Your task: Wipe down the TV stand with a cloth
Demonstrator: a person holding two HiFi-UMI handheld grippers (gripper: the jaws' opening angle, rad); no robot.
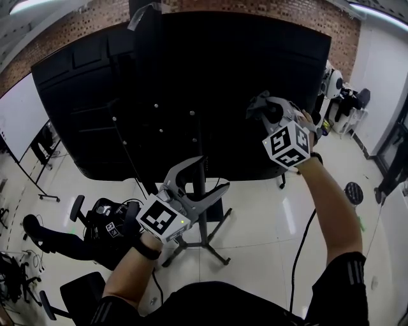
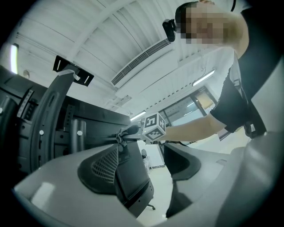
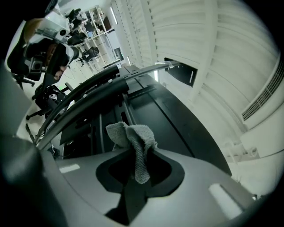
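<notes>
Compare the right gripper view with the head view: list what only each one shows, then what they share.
Only the right gripper view: the ceiling, and a close look at the grey cloth pinched in the right gripper, whose jaws are shut on it. Only the head view: the left gripper, open, near the pole of the TV stand, the stand's legs on the white floor, and a brick wall. Both: the right gripper and the black back of the TV.

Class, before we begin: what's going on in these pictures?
A person holds a gripper in each hand, facing the back of a big black TV on its stand. The right gripper is shut on a grey cloth, up near the TV's back; contact can't be told. The left gripper is open and empty, lower, by the stand's pole.
</notes>
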